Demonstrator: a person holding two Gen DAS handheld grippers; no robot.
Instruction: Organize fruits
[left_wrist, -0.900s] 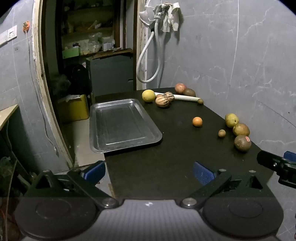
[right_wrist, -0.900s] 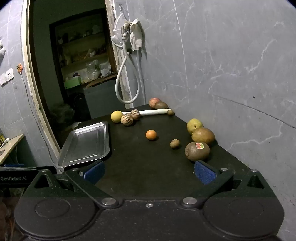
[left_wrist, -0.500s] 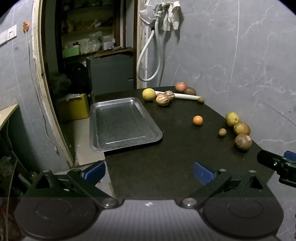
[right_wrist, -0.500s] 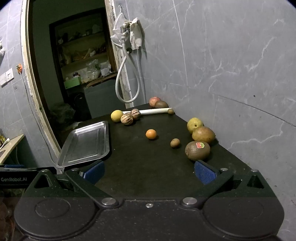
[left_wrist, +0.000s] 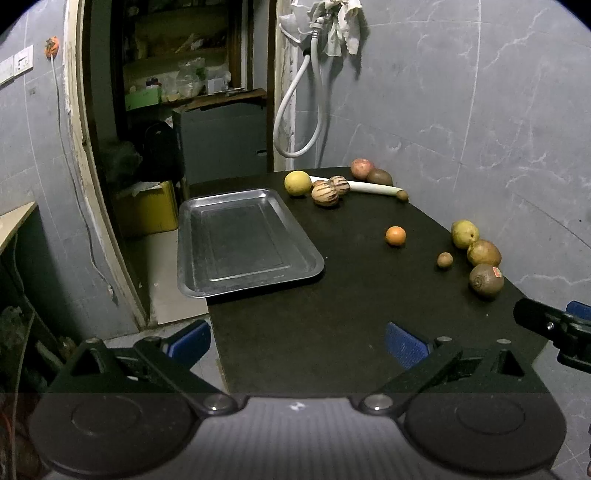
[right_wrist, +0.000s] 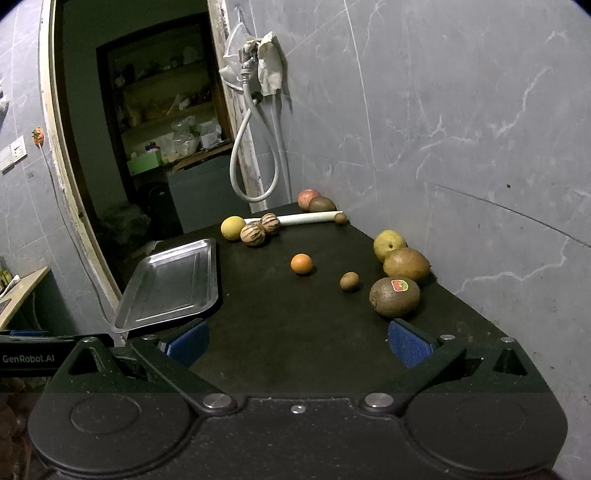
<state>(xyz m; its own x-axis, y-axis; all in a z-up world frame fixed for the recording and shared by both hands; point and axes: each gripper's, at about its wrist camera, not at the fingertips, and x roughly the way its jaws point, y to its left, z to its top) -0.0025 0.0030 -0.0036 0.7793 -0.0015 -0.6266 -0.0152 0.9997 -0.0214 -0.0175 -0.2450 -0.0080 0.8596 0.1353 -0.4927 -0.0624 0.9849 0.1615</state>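
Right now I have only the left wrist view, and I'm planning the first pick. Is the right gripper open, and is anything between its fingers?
Observer: It is open. The right gripper has its blue pads wide apart, with only the bare black tabletop between them.
Operator: What lies nearest it?
Observer: The brown kiwi with the red-and-green sticker, just ahead of the pad on the picture's right.
Operator: Does my gripper show there?
Observer: Only one black finger of the left gripper, lettered GenRobot.AI. It is at the lower left edge, beside the near corner of the silver metal tray.
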